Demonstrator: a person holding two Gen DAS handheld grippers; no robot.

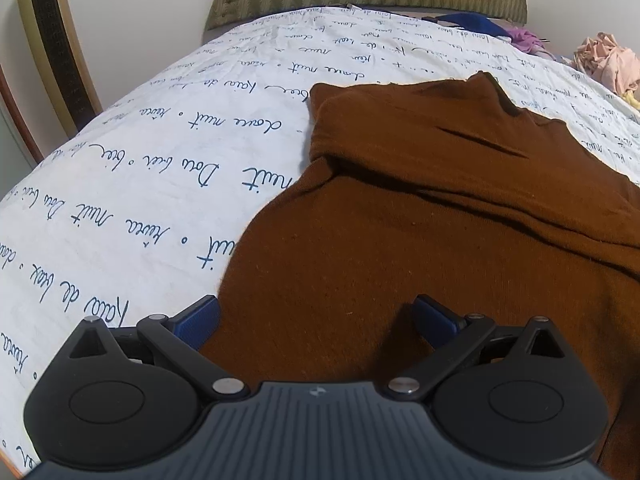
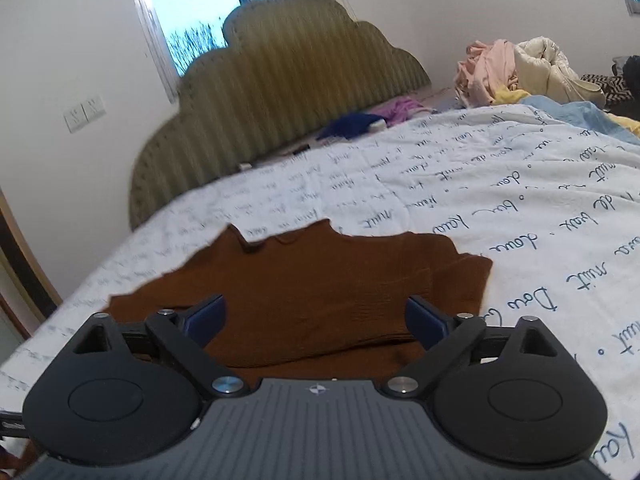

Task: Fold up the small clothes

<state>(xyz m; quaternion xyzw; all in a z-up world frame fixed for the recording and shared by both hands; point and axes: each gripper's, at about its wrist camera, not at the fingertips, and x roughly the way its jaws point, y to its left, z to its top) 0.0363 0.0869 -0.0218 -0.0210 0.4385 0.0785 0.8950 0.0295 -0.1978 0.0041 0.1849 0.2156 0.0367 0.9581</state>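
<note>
A brown knit sweater lies on the white bedspread with blue handwriting, its sleeves folded in over the body. My left gripper is open, low over the sweater's near left edge, holding nothing. In the right wrist view the same sweater lies partly folded with its neck toward the headboard. My right gripper is open just above the sweater's near edge, empty.
A padded olive headboard stands at the far end. A pile of pink, cream and yellow clothes sits at the far right of the bed, also in the left wrist view. Blue and purple garments lie near the headboard.
</note>
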